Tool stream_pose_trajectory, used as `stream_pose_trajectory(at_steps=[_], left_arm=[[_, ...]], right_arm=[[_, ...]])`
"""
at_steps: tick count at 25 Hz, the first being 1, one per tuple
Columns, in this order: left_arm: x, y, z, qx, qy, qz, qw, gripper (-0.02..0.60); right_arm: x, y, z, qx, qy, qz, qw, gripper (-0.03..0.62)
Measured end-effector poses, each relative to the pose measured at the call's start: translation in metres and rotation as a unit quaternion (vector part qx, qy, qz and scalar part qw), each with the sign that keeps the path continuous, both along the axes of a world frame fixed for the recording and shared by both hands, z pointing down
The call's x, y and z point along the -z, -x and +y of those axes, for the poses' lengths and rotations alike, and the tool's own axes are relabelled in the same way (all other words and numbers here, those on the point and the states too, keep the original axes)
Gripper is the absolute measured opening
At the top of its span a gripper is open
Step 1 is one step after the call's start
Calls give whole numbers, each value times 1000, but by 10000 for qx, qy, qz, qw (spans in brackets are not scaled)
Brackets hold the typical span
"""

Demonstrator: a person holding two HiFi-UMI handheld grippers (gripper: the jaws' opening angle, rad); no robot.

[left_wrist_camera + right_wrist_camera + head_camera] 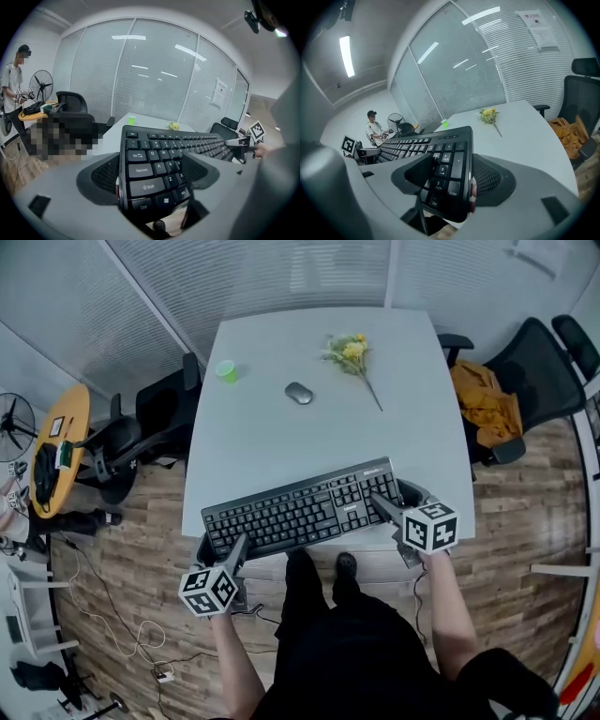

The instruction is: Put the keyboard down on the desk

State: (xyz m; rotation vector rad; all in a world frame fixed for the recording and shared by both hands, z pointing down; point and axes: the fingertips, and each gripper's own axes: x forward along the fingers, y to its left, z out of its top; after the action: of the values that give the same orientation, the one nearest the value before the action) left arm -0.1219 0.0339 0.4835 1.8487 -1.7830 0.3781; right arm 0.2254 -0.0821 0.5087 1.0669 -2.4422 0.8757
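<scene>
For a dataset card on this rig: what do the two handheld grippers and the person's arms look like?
The left gripper and right gripper are grey plastic, each with two broad curved jaws lined with black dimpled pads. Each carries a white cube printed with black square markers. The forearms are bare of sleeves; the clothing is black.
</scene>
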Motion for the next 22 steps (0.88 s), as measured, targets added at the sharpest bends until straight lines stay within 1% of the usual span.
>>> stream_pose_trajectory(at_steps=[5, 9, 11, 16, 22], left_arm=[[-3, 13, -16, -70, -47, 47, 10000, 411], [8, 50, -57, -147, -121, 143, 9997, 411], [10, 61, -72, -216, -172, 188, 9994, 411], [5, 69, -91, -438, -235, 231, 9985, 411], [-2, 72, -116, -761, -236, 210, 9966, 411]], right_arm=[[2, 12, -12, -66, -28, 55, 10000, 275], [22, 46, -47, -143, -99, 160, 9997, 276], [28, 56, -57, -205, -148, 202, 9995, 275], [27, 60, -59, -436, -222, 247, 9985, 275], [18, 58, -60, -762, -171, 240, 9967, 275]])
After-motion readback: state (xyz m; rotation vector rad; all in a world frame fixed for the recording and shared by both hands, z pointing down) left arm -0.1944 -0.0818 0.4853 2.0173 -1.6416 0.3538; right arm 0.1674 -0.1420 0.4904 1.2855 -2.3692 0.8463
